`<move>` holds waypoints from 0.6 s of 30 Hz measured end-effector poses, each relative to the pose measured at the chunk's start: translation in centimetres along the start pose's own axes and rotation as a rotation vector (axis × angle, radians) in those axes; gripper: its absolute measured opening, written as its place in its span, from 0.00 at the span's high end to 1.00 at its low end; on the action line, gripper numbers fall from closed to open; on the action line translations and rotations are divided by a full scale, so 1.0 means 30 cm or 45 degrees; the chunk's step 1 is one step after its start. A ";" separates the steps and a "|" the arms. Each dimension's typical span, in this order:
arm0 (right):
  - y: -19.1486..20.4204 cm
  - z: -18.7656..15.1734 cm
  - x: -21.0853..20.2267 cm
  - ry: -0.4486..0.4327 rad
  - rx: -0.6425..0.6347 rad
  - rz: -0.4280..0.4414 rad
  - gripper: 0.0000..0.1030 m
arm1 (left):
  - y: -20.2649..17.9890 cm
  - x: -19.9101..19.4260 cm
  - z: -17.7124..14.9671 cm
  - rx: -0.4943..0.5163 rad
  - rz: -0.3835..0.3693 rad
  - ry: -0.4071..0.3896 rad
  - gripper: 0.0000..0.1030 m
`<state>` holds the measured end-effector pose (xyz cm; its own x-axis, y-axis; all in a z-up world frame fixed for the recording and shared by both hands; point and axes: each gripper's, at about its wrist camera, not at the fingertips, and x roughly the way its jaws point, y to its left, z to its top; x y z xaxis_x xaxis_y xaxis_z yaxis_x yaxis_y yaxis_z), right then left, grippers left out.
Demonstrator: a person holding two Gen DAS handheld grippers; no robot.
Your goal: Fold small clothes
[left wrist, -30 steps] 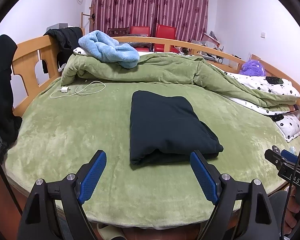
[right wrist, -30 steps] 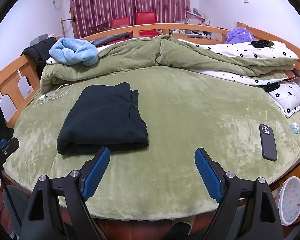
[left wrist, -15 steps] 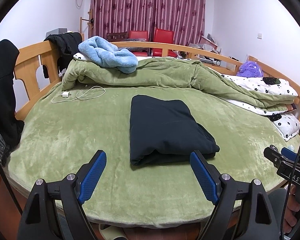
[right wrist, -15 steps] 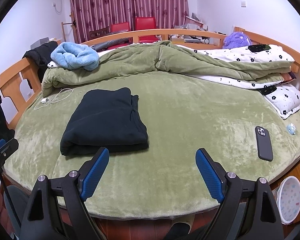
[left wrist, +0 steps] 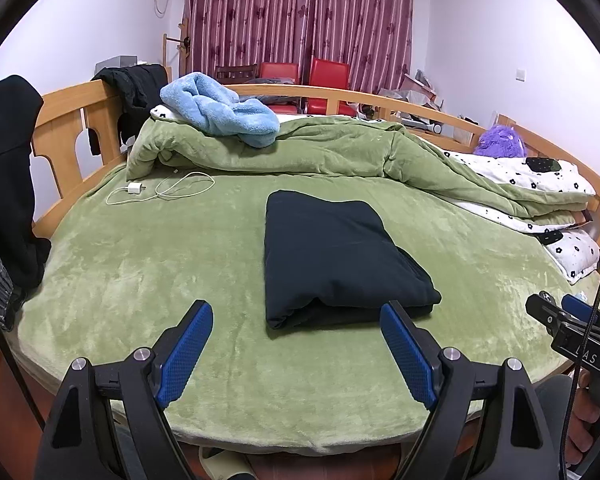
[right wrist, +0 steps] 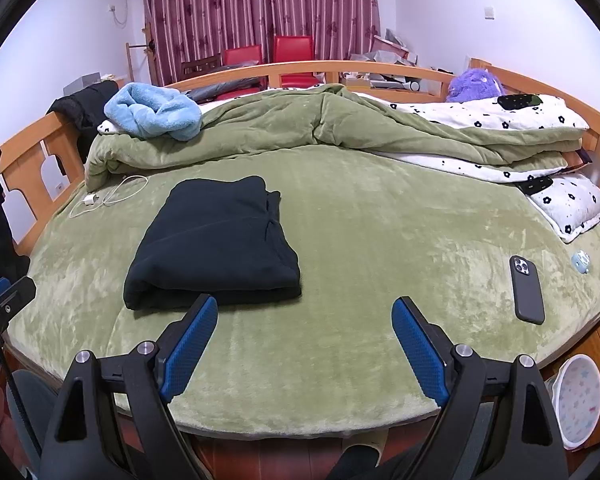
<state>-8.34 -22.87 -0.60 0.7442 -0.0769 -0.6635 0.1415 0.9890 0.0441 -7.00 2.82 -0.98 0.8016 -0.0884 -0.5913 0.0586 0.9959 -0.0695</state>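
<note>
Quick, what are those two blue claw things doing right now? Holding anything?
Left gripper: jaws open, holding nothing.
Right gripper: jaws open, holding nothing.

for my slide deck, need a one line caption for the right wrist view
Open right gripper hovers at the edge of a green bed, a folded dark garment ahead and a phone lying nearby.

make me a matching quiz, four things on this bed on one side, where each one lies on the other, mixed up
Things:
1. folded black garment
2. fluffy light blue towel
3. dark grey phone
4. white charger with cable

Places:
A. on top of the rolled green quilt
B. near the bed's right edge
C. middle of the green blanket
D. left, at the quilt's foot

Pairs: 1-C, 2-A, 3-B, 4-D
</note>
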 end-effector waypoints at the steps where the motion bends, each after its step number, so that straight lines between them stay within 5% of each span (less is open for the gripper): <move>1: 0.000 -0.001 -0.001 0.000 0.001 -0.001 0.15 | -0.001 0.002 0.002 -0.001 -0.002 -0.001 0.17; 18: 0.031 -0.006 -0.003 -0.001 -0.012 0.007 0.15 | 0.017 -0.014 0.003 0.000 -0.002 -0.009 0.17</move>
<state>-8.39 -21.91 -0.63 0.7455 -0.0712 -0.6627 0.1309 0.9906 0.0407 -7.24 3.38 -0.71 0.8059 -0.0898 -0.5852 0.0598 0.9957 -0.0706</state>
